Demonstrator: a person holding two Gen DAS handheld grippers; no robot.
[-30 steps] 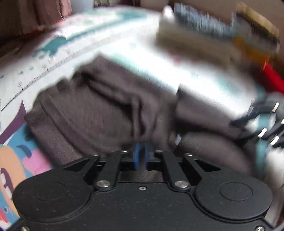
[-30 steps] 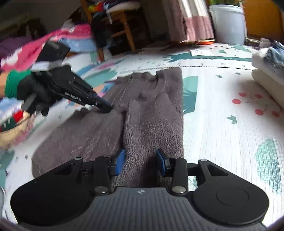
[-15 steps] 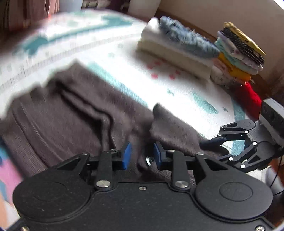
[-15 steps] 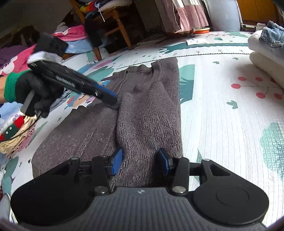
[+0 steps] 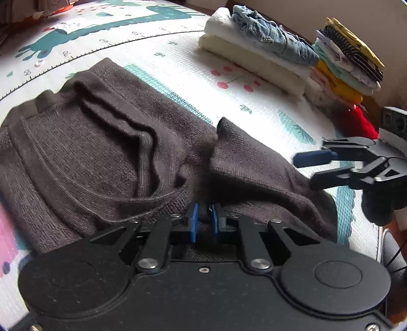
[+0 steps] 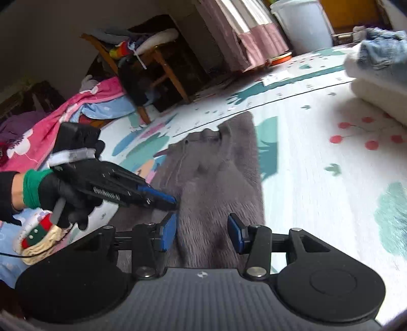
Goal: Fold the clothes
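A dark brown knitted sweater [image 5: 101, 142] lies partly folded on the patterned play mat [image 5: 178, 51], one sleeve laid across its body. My left gripper [image 5: 203, 222] has its blue fingers nearly together, pinching a fold of the sweater's edge. In the right wrist view the sweater [image 6: 218, 178] lies ahead, and the left gripper [image 6: 168, 200] touches its left side. My right gripper [image 6: 202, 230] is open and empty just above the sweater's near end; it also shows in the left wrist view [image 5: 305, 168].
Folded cream and denim clothes [image 5: 254, 56] and a colourful folded stack [image 5: 348, 71] sit at the mat's far right. A wooden chair [image 6: 157, 66], a white bucket [image 6: 302, 23] and loose pink bedding [image 6: 63, 114] lie beyond the mat.
My left gripper opened, shifted along the sweater's edge, then closed on a fold. My right gripper rose and drew back slightly, staying open.
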